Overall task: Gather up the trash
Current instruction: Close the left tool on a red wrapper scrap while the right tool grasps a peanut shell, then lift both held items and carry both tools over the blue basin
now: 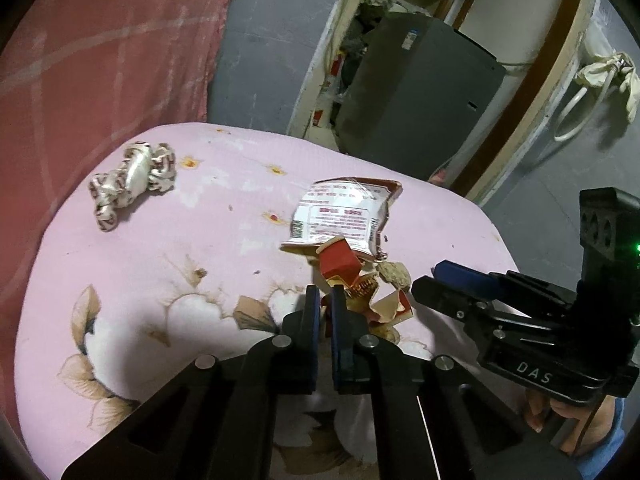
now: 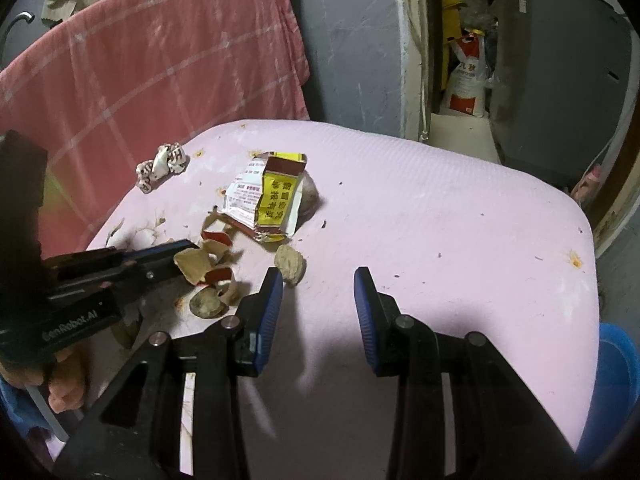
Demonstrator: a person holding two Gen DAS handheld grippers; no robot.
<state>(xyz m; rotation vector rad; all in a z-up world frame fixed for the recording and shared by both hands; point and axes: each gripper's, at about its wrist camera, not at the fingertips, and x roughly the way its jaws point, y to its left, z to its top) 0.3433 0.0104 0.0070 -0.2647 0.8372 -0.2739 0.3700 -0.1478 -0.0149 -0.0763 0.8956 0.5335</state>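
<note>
Trash lies on a pink floral-sheeted surface (image 1: 160, 260). My left gripper (image 1: 325, 294) is shut on the edge of a torn red-and-cream paper scrap (image 1: 360, 292); in the right wrist view its tip (image 2: 188, 246) pinches that scrap (image 2: 196, 264). Just beyond lie a flattened snack packet (image 1: 344, 216), printed yellow and red on its other face (image 2: 268, 196), and a tan lumpy shell (image 1: 394, 274). A crumpled white-and-maroon wrapper (image 1: 132, 182) sits far left. My right gripper (image 2: 318, 280) hovers open over bare sheet, the tan shell (image 2: 290, 264) just left of its left finger.
A red checked towel (image 2: 140, 72) hangs behind the surface. A grey cabinet (image 1: 420, 92) and a white-and-orange sack (image 2: 466, 76) stand beyond the far edge. A blue bin (image 2: 616, 380) sits below the right edge. A round brown piece (image 2: 206, 304) lies by the scraps.
</note>
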